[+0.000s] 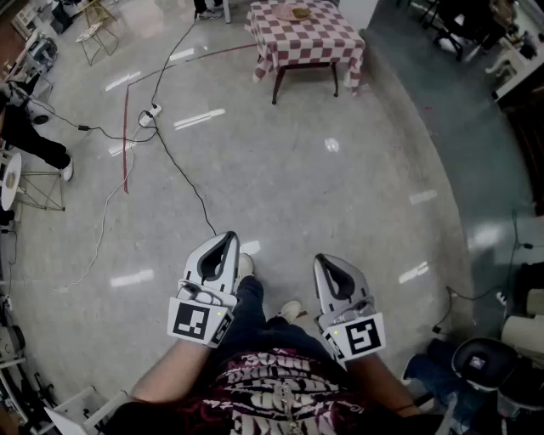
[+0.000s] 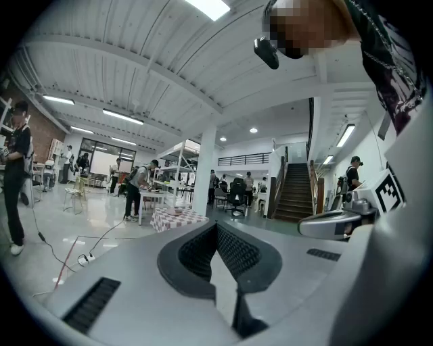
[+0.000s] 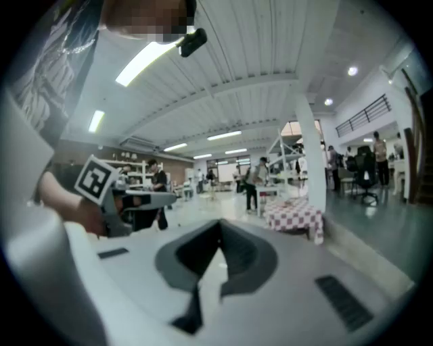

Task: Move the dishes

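Observation:
A table with a red-and-white checked cloth (image 1: 308,36) stands far ahead across the floor, and a brownish dish (image 1: 294,12) lies on it. The same table (image 2: 177,218) shows small in the left gripper view, and again the table (image 3: 296,214) in the right gripper view. I hold both grippers low in front of my body, far from the table. My left gripper (image 1: 226,241) is shut with nothing in it, its jaws meeting at the tip (image 2: 216,226). My right gripper (image 1: 324,260) is likewise shut and holds nothing (image 3: 220,228).
Black and white cables (image 1: 183,166) and a power strip (image 1: 150,113) lie on the floor to the left of my path. A person (image 1: 36,140) stands at the left by a wire stool (image 1: 41,189). Bags and equipment (image 1: 480,361) sit at the lower right. Stairs (image 2: 298,192) rise behind.

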{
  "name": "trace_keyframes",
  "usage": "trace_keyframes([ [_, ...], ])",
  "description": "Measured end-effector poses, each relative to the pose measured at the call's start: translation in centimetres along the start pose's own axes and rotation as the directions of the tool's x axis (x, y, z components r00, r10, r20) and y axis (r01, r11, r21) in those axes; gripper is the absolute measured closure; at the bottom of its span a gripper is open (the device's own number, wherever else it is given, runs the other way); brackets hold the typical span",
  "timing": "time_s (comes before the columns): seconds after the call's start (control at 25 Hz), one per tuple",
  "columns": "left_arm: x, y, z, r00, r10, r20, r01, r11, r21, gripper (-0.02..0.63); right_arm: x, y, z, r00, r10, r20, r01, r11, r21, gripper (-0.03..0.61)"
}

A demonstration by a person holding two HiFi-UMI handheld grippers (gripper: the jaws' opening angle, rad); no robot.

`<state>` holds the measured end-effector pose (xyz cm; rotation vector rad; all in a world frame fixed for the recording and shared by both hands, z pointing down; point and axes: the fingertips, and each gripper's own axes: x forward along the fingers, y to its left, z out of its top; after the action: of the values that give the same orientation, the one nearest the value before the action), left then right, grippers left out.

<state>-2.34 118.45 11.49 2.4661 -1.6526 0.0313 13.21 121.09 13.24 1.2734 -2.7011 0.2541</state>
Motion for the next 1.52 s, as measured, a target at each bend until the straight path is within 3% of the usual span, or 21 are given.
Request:
trace_keyframes([
  [0.44,11.9,12.5,-1.2,0.999,-0.045,-0.030,0.043,0.997,-0.070,0.583,15.2,-4.3,0.1,0.993,-0.093,-0.070,0.097,0.994,0.055,0.543],
  [0.76,16.0,18.5,-2.4,0.995,-0.076,-0.072,0.067,0.991,-0.119,0.583,22.1,-5.2,1.4,0.985,-0.138,-0.107,0.148,0.985,0.088,0.543],
  [0.96,17.2,19.7,-2.9,0.995,-0.079,-0.068,0.068,0.987,-0.144,0.583,23.1,-5.0,2.7,0.983,-0.143,-0.114,0.148,0.988,0.038,0.543],
  [1.2,17.8,20.2,-3.2,0.997,-0.035,-0.067,0.024,0.988,-0.151,0.584,23.0,-6.3,1.9,0.980,-0.162,-0.117,0.170,0.984,0.060,0.543],
  [1.52,21.1,18.4,-4.3,0.991,-0.034,-0.126,0.025,0.997,-0.074,0.583,25.1,-9.5,1.2,0.987,-0.131,-0.096,0.138,0.988,0.067,0.543],
])
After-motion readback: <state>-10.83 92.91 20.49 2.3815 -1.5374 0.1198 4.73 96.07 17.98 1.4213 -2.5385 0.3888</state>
